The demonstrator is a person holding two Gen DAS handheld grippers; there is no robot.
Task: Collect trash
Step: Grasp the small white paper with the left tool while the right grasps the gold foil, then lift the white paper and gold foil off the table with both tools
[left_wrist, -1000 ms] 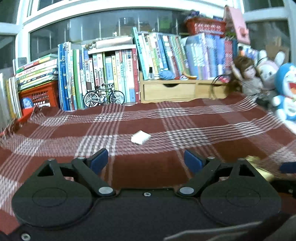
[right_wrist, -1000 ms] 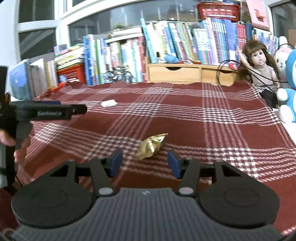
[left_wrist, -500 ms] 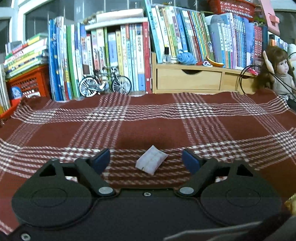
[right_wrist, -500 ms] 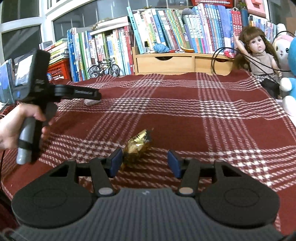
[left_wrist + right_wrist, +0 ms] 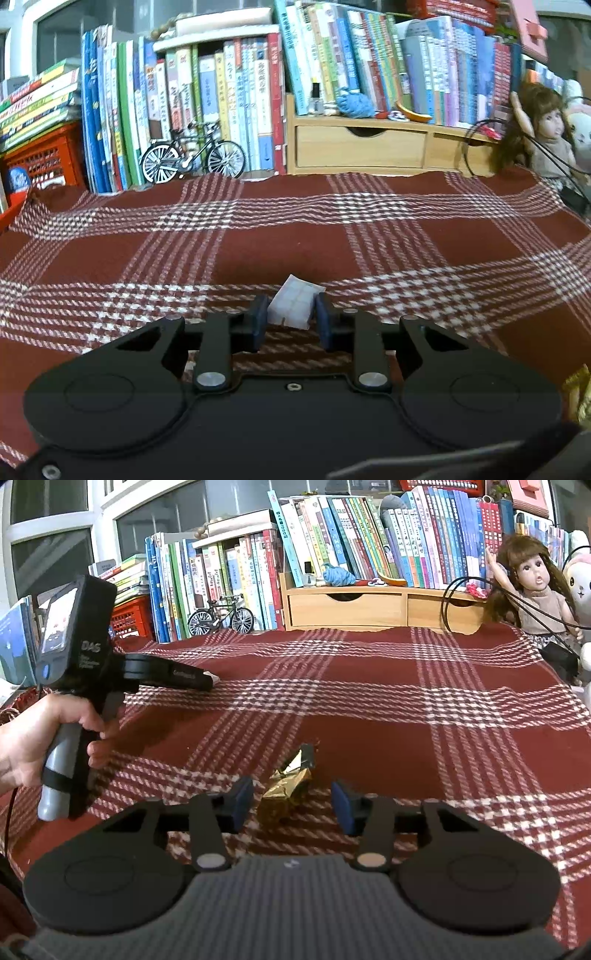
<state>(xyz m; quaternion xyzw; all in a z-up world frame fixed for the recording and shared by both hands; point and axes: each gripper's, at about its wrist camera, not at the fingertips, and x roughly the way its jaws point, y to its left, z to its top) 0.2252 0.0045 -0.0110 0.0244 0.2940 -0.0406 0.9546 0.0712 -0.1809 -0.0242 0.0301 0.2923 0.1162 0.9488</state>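
A small white folded paper scrap (image 5: 293, 306) lies on the red plaid cloth (image 5: 295, 251), and my left gripper (image 5: 290, 325) is shut on it, a blue pad against each side. In the right wrist view the same left gripper (image 5: 205, 679) is seen from the side, held by a hand (image 5: 33, 738), with a bit of the white scrap (image 5: 215, 678) at its tip. A crumpled gold foil wrapper (image 5: 290, 788) lies on the cloth between the fingers of my right gripper (image 5: 291, 803), which is open, its pads apart from the foil. A corner of the gold wrapper (image 5: 580, 395) shows at the left wrist view's right edge.
Rows of upright books (image 5: 229, 92), a model bicycle (image 5: 194, 155), a red crate (image 5: 40, 158) and a wooden drawer unit (image 5: 362, 142) line the back edge. A doll (image 5: 532, 579) with black cables and plush toys (image 5: 583, 583) sit at the right.
My left gripper moved forward over the white scrap and shut on it. My right gripper moved nearer the gold wrapper, which now sits between its open fingers.
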